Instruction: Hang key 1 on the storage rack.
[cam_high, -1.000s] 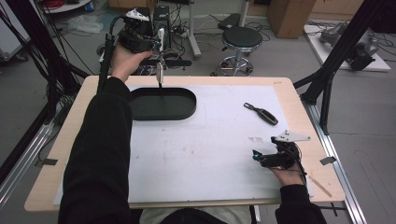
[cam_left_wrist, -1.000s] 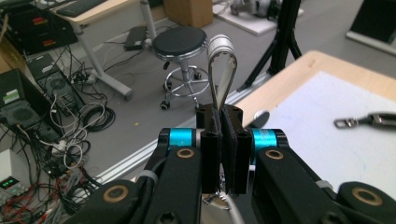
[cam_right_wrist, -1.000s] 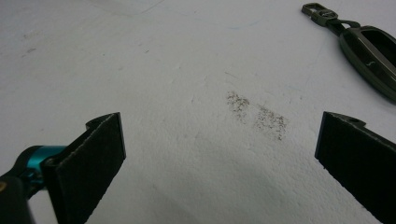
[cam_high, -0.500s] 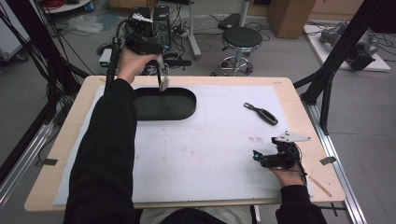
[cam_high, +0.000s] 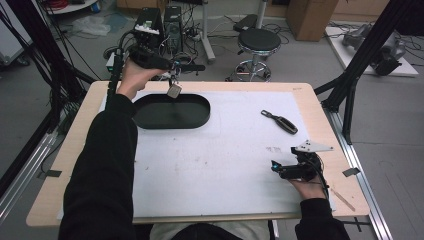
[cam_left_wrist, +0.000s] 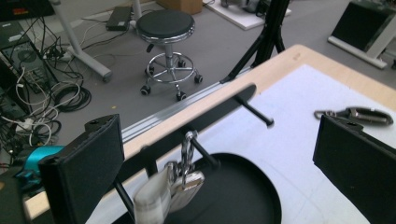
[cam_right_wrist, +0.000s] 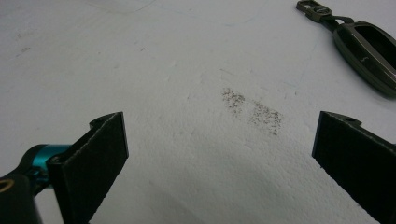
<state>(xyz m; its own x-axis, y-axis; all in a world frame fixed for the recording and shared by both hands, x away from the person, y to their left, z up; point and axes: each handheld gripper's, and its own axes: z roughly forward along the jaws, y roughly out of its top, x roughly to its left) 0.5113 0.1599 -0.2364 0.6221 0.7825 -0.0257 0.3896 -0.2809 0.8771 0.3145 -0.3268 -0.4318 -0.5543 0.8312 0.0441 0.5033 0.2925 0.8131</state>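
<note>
— What's hard to read from where you sit?

— From the high view, my left gripper (cam_high: 187, 66) is up past the far rim of the shallow black oval tray (cam_high: 150, 117), and its jaws blur into the clutter behind, so I go to the left gripper view instead. There the jaws stand wide apart with nothing between the pads. A thin black rack with short pegs (cam_left_wrist: 205, 114) runs across, and a small silver key fob on a metal clip (cam_left_wrist: 184, 179) hangs from one peg, just above the tray's far edge. A pale tag beside the fob is cut off by the bottom of the frame; I can't say what it is.

— Anything in the tray?

— I see bare black floor in it, high view and left gripper view both. The fob dangles over it, not in it.

— And your right side?

— Right gripper (cam_high: 280, 170) rests low on the white table mat (cam_high: 225, 165), well to the right of the tray and nearer me. Its jaws are spread wide, gripping nothing. The dark slim car key with a metal clasp (cam_high: 279, 121) lies flat on the mat, right of the tray, between tray and table edge. In the right gripper view its tail end runs out of the frame. A faint grey smudge (cam_right_wrist: 252, 109) marks the mat between the jaws.
</note>
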